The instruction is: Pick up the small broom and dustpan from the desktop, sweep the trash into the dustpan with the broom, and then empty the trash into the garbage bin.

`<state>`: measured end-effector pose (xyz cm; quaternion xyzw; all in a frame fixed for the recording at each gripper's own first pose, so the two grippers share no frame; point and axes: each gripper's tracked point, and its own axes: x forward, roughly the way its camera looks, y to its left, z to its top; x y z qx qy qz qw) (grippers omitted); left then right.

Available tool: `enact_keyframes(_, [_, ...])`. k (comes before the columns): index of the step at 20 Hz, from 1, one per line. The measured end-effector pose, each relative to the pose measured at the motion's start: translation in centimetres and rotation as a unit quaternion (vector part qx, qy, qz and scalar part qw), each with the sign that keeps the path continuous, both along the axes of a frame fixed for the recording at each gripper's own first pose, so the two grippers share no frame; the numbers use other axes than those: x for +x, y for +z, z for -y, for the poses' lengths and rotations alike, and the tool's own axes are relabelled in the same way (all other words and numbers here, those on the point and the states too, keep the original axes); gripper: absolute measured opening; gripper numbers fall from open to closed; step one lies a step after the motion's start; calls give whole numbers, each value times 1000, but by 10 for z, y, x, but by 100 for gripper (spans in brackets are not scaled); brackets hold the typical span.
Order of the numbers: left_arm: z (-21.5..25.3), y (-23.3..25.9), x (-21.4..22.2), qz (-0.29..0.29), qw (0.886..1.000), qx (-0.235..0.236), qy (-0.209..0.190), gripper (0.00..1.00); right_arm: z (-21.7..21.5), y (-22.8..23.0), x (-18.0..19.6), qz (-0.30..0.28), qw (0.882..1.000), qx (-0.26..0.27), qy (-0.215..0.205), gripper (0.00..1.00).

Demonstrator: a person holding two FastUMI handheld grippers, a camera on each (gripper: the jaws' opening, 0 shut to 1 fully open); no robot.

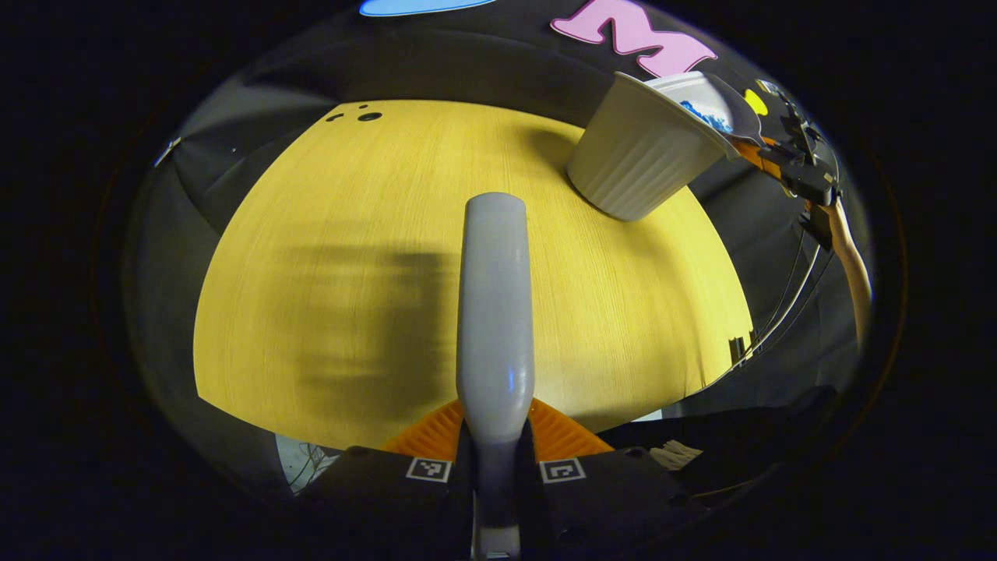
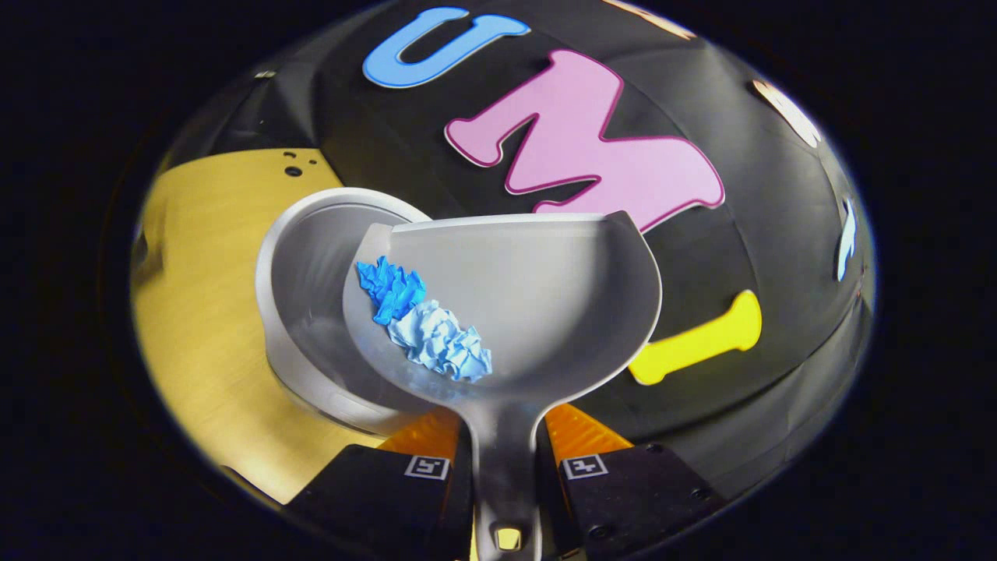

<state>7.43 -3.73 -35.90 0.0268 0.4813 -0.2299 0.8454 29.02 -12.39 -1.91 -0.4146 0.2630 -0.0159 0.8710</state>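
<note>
My left gripper (image 1: pixel 495 436) is shut on the small grey broom (image 1: pixel 494 312), which sticks straight out over the yellow desktop (image 1: pixel 327 234); its bristles are hidden. In the right gripper view my right gripper (image 2: pixel 506 436) is shut on the handle of the grey dustpan (image 2: pixel 561 304). The pan is held in the air, partly over the white garbage bin (image 2: pixel 304 265). A dark blue paper wad (image 2: pixel 392 288) and a light blue paper wad (image 2: pixel 440 343) lie near the pan's left side. The left gripper view has the ribbed bin (image 1: pixel 639 156) at the desk's far right, with the dustpan (image 1: pixel 713 97) above its rim.
The right gripper (image 1: pixel 802 167) and a forearm (image 1: pixel 849 265) show at the right edge of the left gripper view, with cables hanging below. Small dark holes (image 1: pixel 366 117) mark the desk's far left corner. The broom's shadow falls on the desk's middle.
</note>
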Motion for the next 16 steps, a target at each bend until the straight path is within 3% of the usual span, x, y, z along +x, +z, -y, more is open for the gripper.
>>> enact_keyframes(5, [11,3,-1,-2,1000,3,-17,27,6,-2,6,5,994,-105,32,38])
enact_keyframes(9, [9,0,2,-9,1000,9,-20,27,11,5,15,12,975,-206,83,38])
enact_keyframes(10, [8,1,1,-10,1000,8,-22,31,13,10,14,14,971,-221,90,38])
enact_keyframes(16, [2,0,-2,-17,1000,6,-17,27,39,19,18,6,954,-285,94,38])
